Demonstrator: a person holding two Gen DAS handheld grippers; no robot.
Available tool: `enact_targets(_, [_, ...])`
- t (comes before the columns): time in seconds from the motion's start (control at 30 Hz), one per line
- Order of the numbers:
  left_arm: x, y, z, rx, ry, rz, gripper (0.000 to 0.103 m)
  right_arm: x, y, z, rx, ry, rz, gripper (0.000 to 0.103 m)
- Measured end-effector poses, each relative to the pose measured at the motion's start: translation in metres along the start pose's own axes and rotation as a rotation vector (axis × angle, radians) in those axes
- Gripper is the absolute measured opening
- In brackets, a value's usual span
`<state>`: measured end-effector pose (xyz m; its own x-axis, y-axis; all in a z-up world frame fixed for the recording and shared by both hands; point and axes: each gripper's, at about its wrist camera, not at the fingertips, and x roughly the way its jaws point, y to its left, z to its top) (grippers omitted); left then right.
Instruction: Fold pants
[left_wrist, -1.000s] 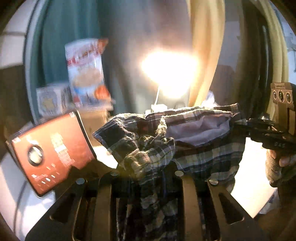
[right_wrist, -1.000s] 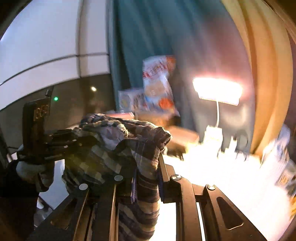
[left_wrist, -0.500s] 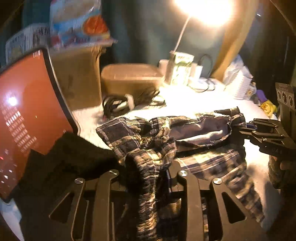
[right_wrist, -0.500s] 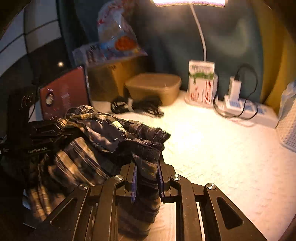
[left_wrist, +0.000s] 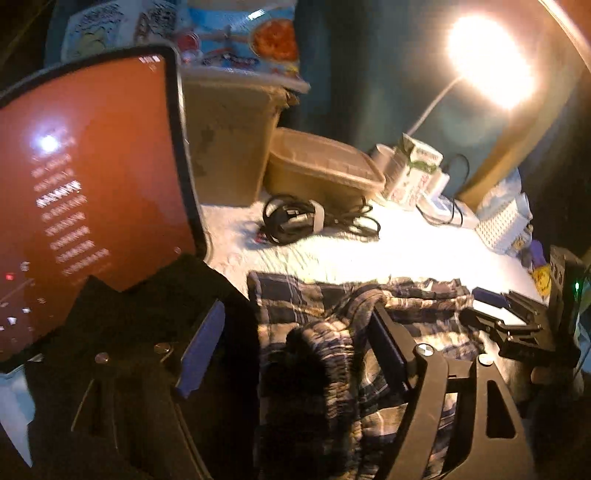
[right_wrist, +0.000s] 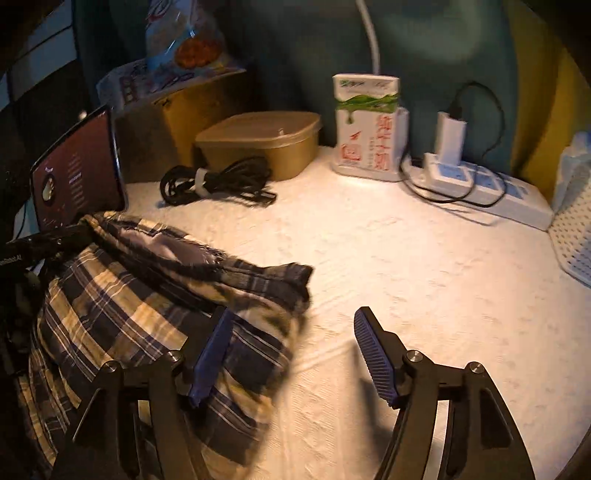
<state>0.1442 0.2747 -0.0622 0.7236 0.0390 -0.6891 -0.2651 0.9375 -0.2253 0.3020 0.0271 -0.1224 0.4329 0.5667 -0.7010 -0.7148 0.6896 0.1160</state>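
The plaid pants lie bunched on the white textured tabletop, long axis running from about 8 o'clock toward 2 o'clock in the right wrist view, waistband edge pointing toward 2. The left gripper hovers level over the cloth at 6 o'clock, jaws spread, nothing pinched. The right gripper sits low at the pants' right edge, jaws likewise spread wide.

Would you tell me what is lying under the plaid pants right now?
The plaid pants rest on the white textured tabletop, which shows all around their right side. Anything directly beneath the cloth is covered and cannot be seen.
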Motion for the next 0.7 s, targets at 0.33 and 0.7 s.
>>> enact_targets(0.33, [-0.058, -0.036, 0.001, 0.09, -0.164, 0.057, 0.097, -0.054, 0.004, -0.016, -0.001, -0.044, -0.065, 0.071])
enact_targets(0.7, [-0.088, -0.1, -0.036, 0.184, -0.18, -0.041, 0.097, -0.119, 0.003, -0.049, 0.015, -0.095, -0.125, 0.072])
